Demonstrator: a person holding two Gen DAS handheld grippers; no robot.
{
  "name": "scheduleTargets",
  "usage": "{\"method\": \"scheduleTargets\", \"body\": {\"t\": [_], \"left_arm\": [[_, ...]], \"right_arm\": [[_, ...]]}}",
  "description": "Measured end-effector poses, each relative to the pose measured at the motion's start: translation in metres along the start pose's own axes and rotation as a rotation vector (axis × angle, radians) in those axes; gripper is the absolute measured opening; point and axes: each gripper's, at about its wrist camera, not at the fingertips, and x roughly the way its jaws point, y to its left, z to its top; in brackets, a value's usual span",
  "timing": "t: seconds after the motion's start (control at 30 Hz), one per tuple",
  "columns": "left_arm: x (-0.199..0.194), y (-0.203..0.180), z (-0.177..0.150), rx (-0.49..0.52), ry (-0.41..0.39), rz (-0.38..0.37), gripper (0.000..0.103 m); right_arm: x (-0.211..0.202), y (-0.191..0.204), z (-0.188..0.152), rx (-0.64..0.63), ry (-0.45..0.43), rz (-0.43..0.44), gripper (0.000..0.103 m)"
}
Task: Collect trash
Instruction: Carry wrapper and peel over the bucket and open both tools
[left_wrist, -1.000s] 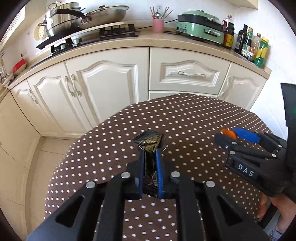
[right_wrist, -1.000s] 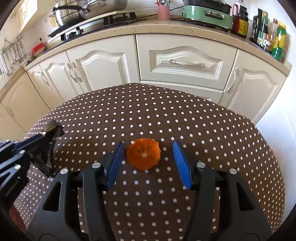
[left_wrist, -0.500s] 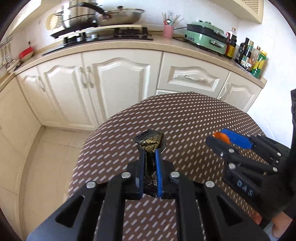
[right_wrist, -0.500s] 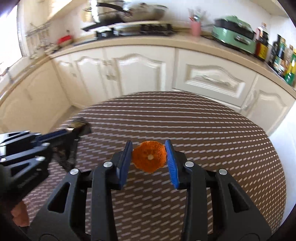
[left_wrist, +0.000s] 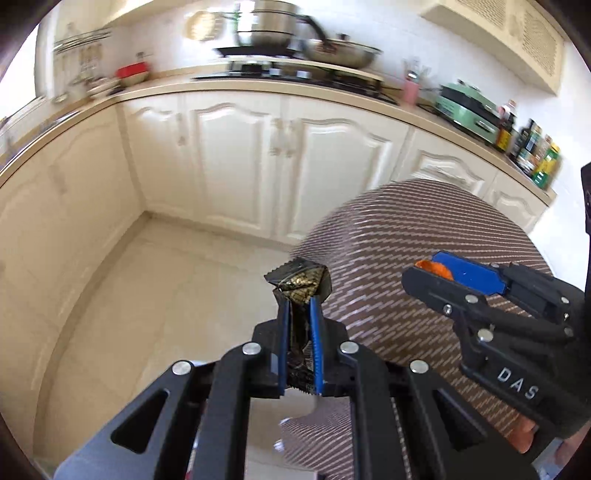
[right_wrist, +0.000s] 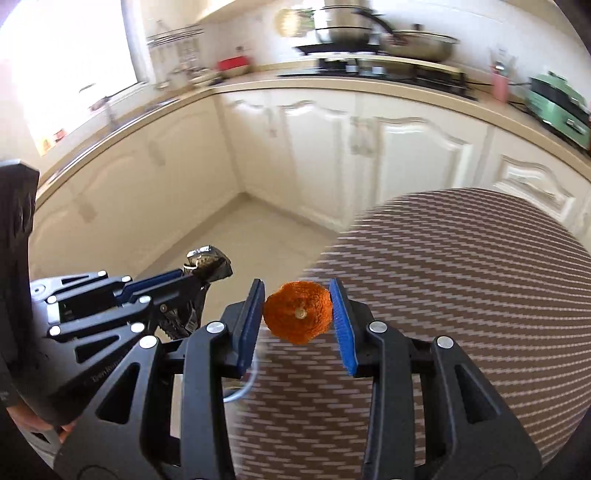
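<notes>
The left gripper (left_wrist: 300, 306) is pinching a dark wrapper (left_wrist: 301, 282) over the floor (left_wrist: 155, 295), just off the table (left_wrist: 406, 236) edge. The right gripper (right_wrist: 297, 314) is squeezing an orange peel (right_wrist: 297, 312) above the table rim. Cabinets (left_wrist: 240, 158) are standing beyond. Motion blur is smearing the tablecloth dots and the stove pots (left_wrist: 266, 33).

Bare floor (left_wrist: 155, 295) lies open left of the table (left_wrist: 424, 236); cabinets (left_wrist: 236, 158) wall it in behind

Orange peel (right_wrist: 297, 312) between claw (right_wrist: 297, 321) pads
</notes>
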Motion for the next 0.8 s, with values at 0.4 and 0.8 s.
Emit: {"method": "scheduleTargets", "body": {"t": [0.4,0.8], "left_arm": [[0.003,0.174,-0.095,-0.217,0.093,0.153,0.010],[0.122,0.234,-0.162,-0.346,0.320,0.139,0.011]], "right_arm": [[0.108,0.162,-0.043,-0.101,0.157,0.186,0.036],[0.239,0.161,-0.108,-0.014,0.383,0.182,0.036]]}}
